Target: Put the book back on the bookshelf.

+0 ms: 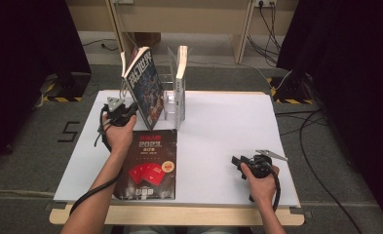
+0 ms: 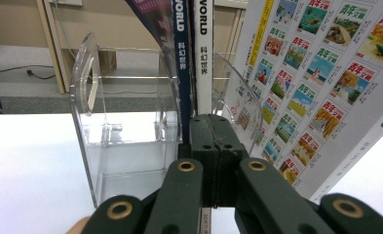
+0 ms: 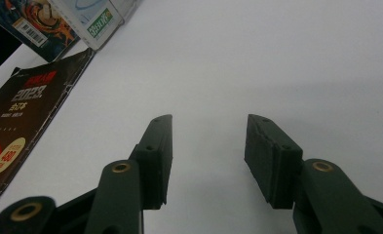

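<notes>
At 11 o'clock on the desk point(image 1: 228, 126), the left gripper point(image 2: 212, 146) is closed on a standing magazine point(image 1: 143, 85); the right gripper point(image 3: 208, 156) rests open, empty.

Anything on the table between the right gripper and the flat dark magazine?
Nothing: bare white table between the right gripper and the flat dark magazine, in the high view and right gripper view.

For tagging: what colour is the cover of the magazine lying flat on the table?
Black with red cards and lettering: magazine, clearest in the high view.
</notes>
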